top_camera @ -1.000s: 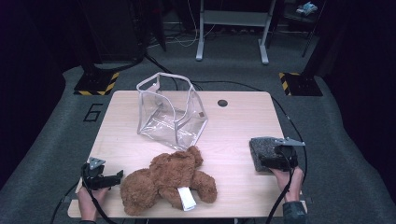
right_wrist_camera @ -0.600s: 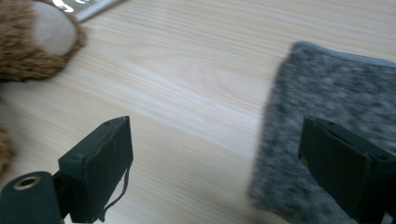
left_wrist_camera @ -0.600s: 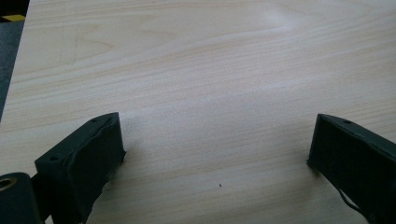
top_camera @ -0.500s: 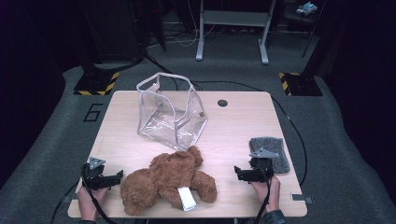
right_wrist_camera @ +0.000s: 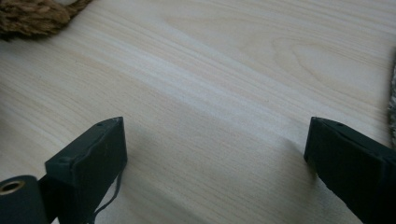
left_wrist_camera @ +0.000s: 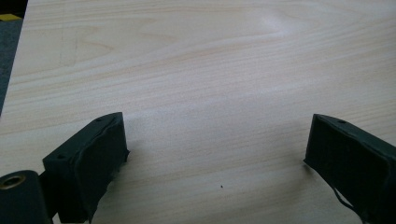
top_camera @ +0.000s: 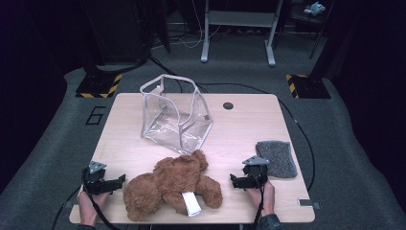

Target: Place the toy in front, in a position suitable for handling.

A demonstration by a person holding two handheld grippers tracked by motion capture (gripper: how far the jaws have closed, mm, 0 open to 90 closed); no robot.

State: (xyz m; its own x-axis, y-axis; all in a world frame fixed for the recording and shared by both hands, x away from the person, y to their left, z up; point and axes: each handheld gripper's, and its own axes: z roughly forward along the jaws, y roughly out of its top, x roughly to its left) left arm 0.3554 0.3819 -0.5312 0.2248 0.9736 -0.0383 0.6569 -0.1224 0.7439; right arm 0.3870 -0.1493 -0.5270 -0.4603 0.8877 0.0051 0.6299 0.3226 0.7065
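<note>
A brown teddy bear (top_camera: 172,186) lies on its side near the front of the wooden table (top_camera: 239,129), a white tag on its leg. Behind it stands a clear plastic bag (top_camera: 176,114), open and empty. A grey cloth (top_camera: 276,158) lies flat at the right. My left gripper (top_camera: 118,180) rests on the table left of the bear, open, and its jaws point at the bear. My right gripper (top_camera: 234,181) sits between the bear's leg and the cloth, open. Bare wood lies between the jaws of the left gripper (left_wrist_camera: 215,149) and of the right gripper (right_wrist_camera: 215,149). The bear's fur (right_wrist_camera: 32,16) shows at the top left of the right gripper view.
A round black grommet (top_camera: 228,105) sits near the table's back edge. Cables trail off both sides of the table. Dark floor surrounds it, with a metal stand (top_camera: 237,28) behind. The cloth's edge (right_wrist_camera: 393,93) shows at the right of the right gripper view.
My right gripper has moved from over the grey cloth to the left and toward the front, and the cloth now lies uncovered on the table. The left gripper has stayed put.
</note>
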